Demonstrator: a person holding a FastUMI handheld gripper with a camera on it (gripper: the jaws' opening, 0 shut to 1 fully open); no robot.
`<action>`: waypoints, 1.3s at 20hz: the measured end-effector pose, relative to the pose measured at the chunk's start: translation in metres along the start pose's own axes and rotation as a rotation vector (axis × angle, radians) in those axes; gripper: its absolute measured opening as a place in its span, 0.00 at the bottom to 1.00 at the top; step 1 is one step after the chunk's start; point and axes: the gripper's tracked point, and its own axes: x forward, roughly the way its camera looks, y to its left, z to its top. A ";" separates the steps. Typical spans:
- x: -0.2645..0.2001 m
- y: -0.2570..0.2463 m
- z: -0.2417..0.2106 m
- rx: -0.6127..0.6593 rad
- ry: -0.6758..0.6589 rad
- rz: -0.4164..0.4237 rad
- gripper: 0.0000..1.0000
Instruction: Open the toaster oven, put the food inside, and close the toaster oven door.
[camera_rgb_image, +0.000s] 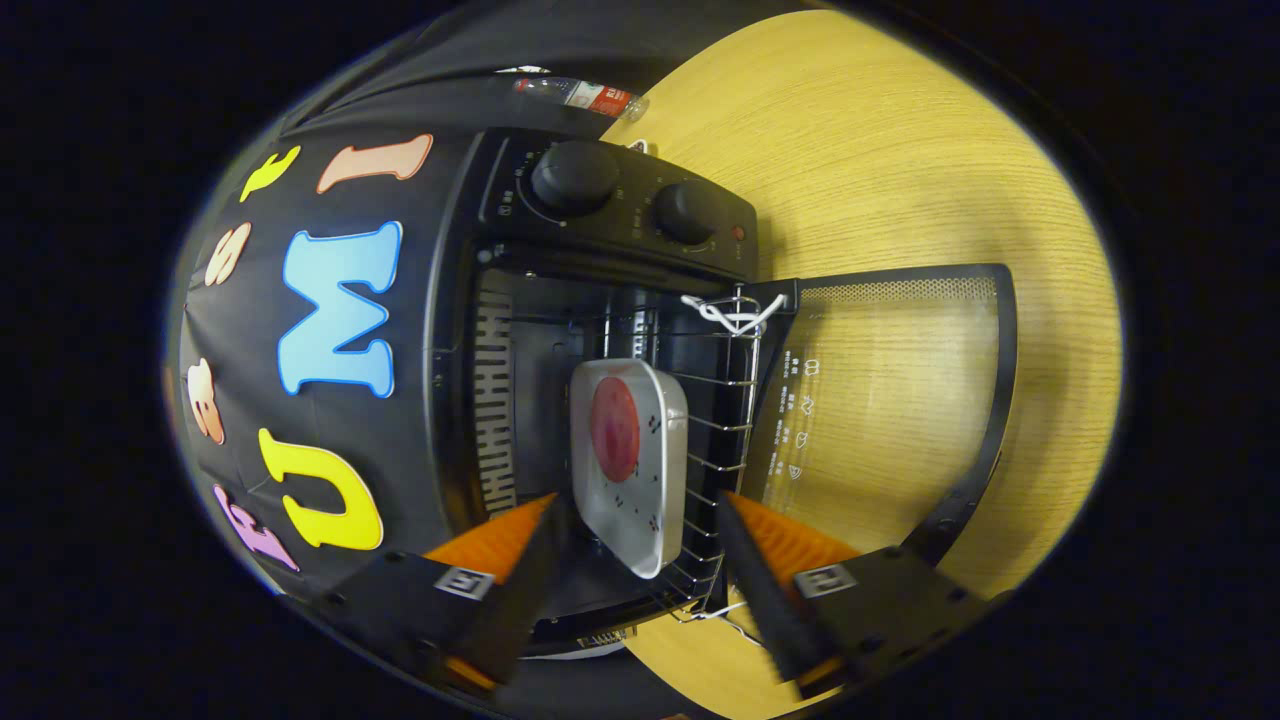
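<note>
Setting: booth with black cloth wall; pale wood-grain table (900, 150) under everything. View is rolled a quarter turn, so the oven appears on its side.

Item 1: toaster oven (600, 210), black, two knobs (575, 175) on its control panel. Door (890, 400) fully open, glass pane lying flat out over the table, dark frame and handle at its far end.

Item 2: wire rack (725, 400) inside the cavity, reaching to the door hinge.

Item 3: white tray (650, 500), rounded corners, carrying the food (614, 430), a round red piece. Tray rests on the rack, inside the oven mouth, just ahead of the fingers.

Item 4: gripper (640, 540). Fingers spread wide, one to each side of the tray's near end; neither is seen pressing on it, nothing held.

Item 5: plastic bottle (580, 95), lying on the table beyond the oven.

Status, as judged: oven opened, food placed. Remaining step: shut the door.

Next move calls for: backing the fingers out of the mouth, getting under the door's far edge, swinging it up to the oven front.

Clearances: open table around the door. Rack front edge and tray's near corner sit close to the fingers; a careless withdrawal may catch either.
</note>
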 end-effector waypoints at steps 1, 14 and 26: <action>-0.008 0.000 -0.002 -0.015 0.018 0.005 0.97; -0.104 -0.044 -0.041 -0.698 0.255 0.026 0.98; -0.116 -0.126 -0.022 -1.373 0.355 -0.148 0.98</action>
